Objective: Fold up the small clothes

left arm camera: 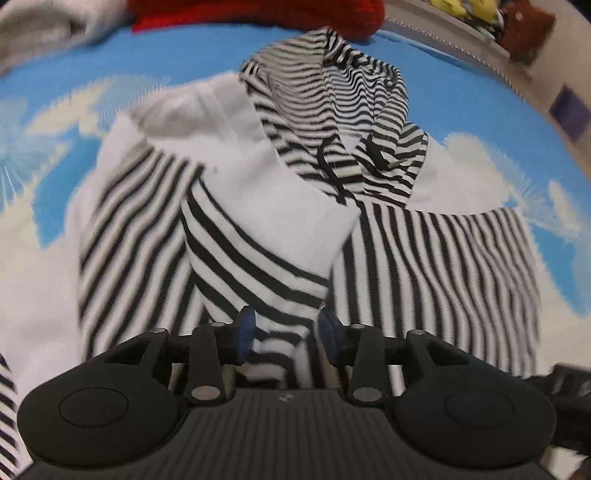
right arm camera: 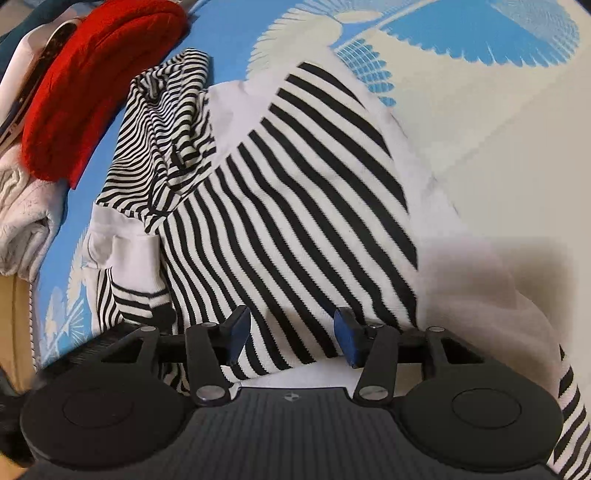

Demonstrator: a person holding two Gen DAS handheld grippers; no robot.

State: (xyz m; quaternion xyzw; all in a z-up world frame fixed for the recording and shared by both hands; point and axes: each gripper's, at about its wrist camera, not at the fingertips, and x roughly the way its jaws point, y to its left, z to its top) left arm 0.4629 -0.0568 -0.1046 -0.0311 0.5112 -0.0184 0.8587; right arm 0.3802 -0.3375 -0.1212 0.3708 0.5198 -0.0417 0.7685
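A black-and-white striped hooded top (left arm camera: 424,258) with white panels lies spread on the blue patterned sheet (left arm camera: 55,147). Its finely striped hood (left arm camera: 332,122) points away from me. One striped sleeve (left arm camera: 251,251) is laid across the body, and its cuff end sits between the pads of my left gripper (left arm camera: 287,330), whose jaws stand apart without pinching it. In the right wrist view the same top (right arm camera: 295,184) fills the middle, with the hood (right arm camera: 166,122) at the upper left. My right gripper (right arm camera: 291,338) hovers open over the striped hem edge, with cloth under it and nothing clamped.
A red knitted item (right arm camera: 99,85) lies beyond the hood, also seen as the red knit (left arm camera: 258,14) at the top. A pale folded cloth (right arm camera: 22,221) sits beside it at the sheet's left edge. Cream-patterned sheet (right arm camera: 480,129) extends to the right.
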